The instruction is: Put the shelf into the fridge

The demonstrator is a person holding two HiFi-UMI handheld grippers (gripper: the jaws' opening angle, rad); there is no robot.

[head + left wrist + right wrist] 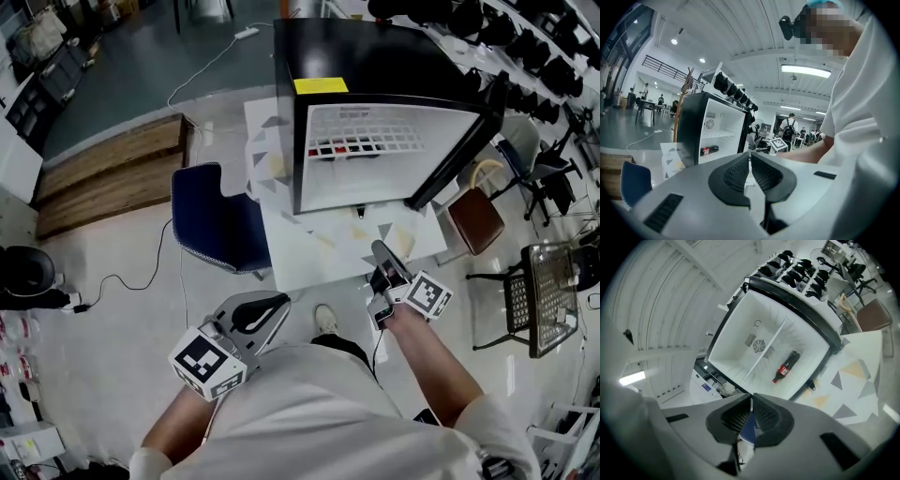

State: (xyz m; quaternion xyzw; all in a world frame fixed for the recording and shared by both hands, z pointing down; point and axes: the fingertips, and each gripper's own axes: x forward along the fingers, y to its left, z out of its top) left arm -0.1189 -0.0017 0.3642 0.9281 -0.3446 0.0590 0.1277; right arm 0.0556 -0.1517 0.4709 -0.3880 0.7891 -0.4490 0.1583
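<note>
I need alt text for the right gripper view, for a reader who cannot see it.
The right gripper, jaws together and empty, faces an open fridge. Inside, a wire shelf is fitted and a red-labelled bottle lies on its floor.

The fridge (375,56) stands open toward the person; before its mouth a bare strip of tabletop (319,253) leaves a clear way in; the door (459,155) swings out at the fridge's right in the head view and walls off that side; inside, a wire shelf (375,141) splits the cavity — free room above it, a bottle (786,367) lying on the fridge floor beneath; left of the fridge a blue chair (211,225) crowds the tabletop's edge — a brown chair (475,220) sits beyond the door.
</note>
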